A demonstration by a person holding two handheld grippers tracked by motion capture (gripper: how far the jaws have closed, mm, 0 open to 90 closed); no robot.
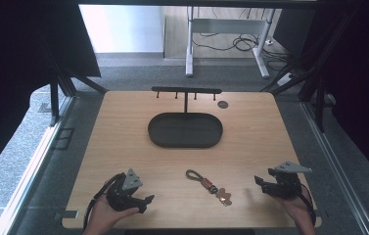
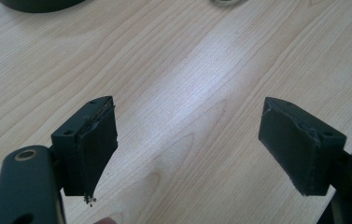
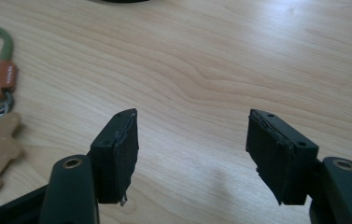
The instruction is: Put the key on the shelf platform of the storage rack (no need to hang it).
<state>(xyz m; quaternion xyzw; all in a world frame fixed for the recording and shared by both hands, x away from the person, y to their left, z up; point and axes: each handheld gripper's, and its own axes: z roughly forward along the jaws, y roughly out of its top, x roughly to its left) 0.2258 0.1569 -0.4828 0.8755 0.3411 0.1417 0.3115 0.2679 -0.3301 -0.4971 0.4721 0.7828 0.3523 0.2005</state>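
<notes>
Grippers apart, keychain between them

Jaws of the left gripper (image 2: 190,144) stand wide apart over bare table (image 1: 250,132), nothing held. We see the right gripper (image 3: 192,149) likewise spread and empty. A keychain (image 1: 210,186) with green loop, brown tag and tan figure lies flat between them, nearer the right gripper. Farther back we note a dark oval tray (image 1: 185,130) with a hook rack (image 1: 186,91) behind it.

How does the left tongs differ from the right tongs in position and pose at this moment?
The left tongs sit at the table's near-left corner, pointing right; the right tongs sit near-right, pointing left. The keychain lies closer to the right tongs. Both are open and hold nothing.
</notes>
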